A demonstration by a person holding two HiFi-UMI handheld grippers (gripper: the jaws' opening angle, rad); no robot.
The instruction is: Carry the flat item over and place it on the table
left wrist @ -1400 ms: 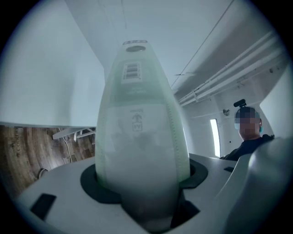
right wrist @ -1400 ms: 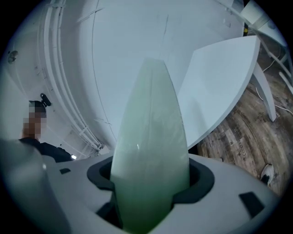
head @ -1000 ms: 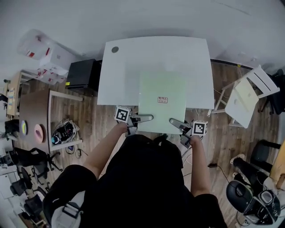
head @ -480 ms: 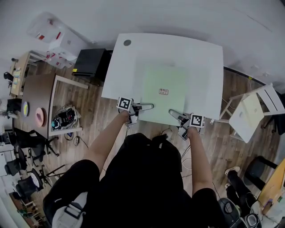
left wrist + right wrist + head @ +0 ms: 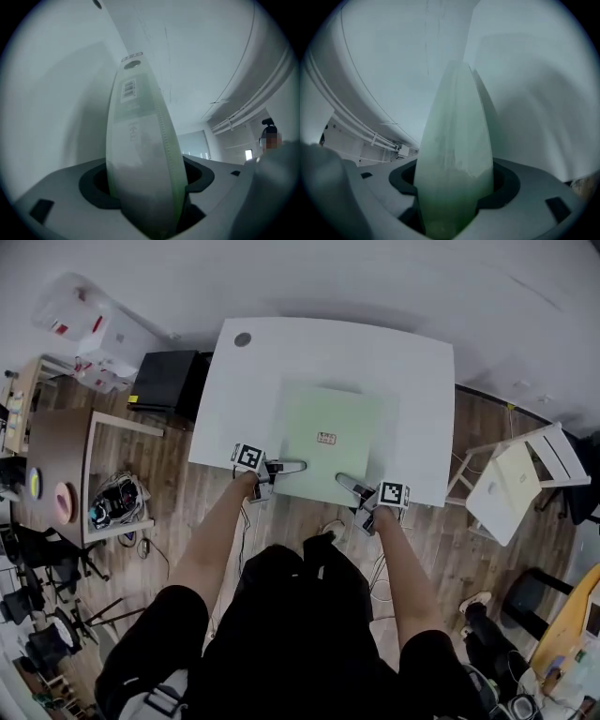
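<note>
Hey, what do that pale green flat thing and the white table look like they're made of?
The green flat item is probably soft fabric or padding, maybe in clear film: it bulges, has a stitched-looking edge and carries a barcode label. The table has a smooth matte white top, likely laminate or painted board: uniform, with no grain.

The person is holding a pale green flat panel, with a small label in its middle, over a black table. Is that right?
Not quite. The table is white, not black; the head view shows it. The rest stands: the pale green flat panel, with a small label in its middle, is held over that table.
</note>
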